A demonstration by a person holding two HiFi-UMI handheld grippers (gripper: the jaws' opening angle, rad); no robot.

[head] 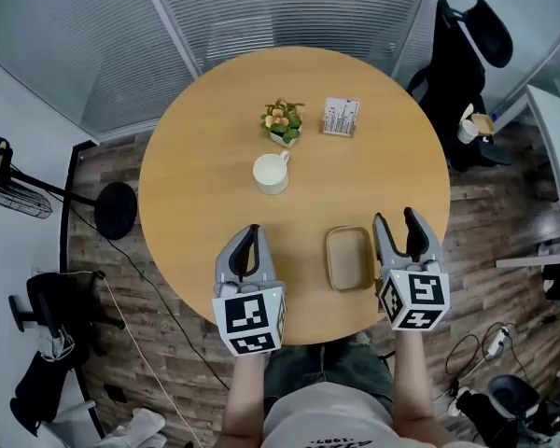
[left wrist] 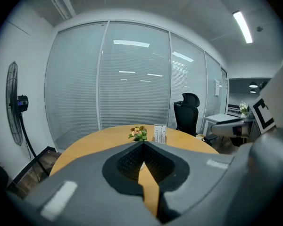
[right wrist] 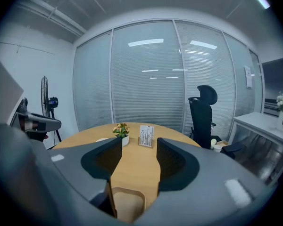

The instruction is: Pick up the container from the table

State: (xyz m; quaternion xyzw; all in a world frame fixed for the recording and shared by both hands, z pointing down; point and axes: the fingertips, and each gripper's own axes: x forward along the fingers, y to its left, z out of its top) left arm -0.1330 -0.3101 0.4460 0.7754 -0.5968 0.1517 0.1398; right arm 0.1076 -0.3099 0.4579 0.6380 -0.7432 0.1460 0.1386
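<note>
The container (head: 349, 258) is a shallow tan rectangular tray with rounded corners, lying near the front edge of the round wooden table (head: 196, 185). My right gripper (head: 397, 218) stands open just to its right, over the table's edge, with nothing between its fingers. From the right gripper view the container (right wrist: 127, 204) shows low between the jaws of the right gripper (right wrist: 139, 143), slightly left. My left gripper (head: 252, 231) is shut and empty, well to the left of the container. In the left gripper view the left gripper (left wrist: 142, 145) has its jaws meeting at the tips, and the container is hidden.
A white mug (head: 272, 173) stands mid-table. Behind it are a small flower pot (head: 283, 121) and a card holder (head: 341, 117). A black office chair (head: 459, 54) and a white desk (head: 553, 129) are at the right, a standing fan (head: 5, 171) at the left.
</note>
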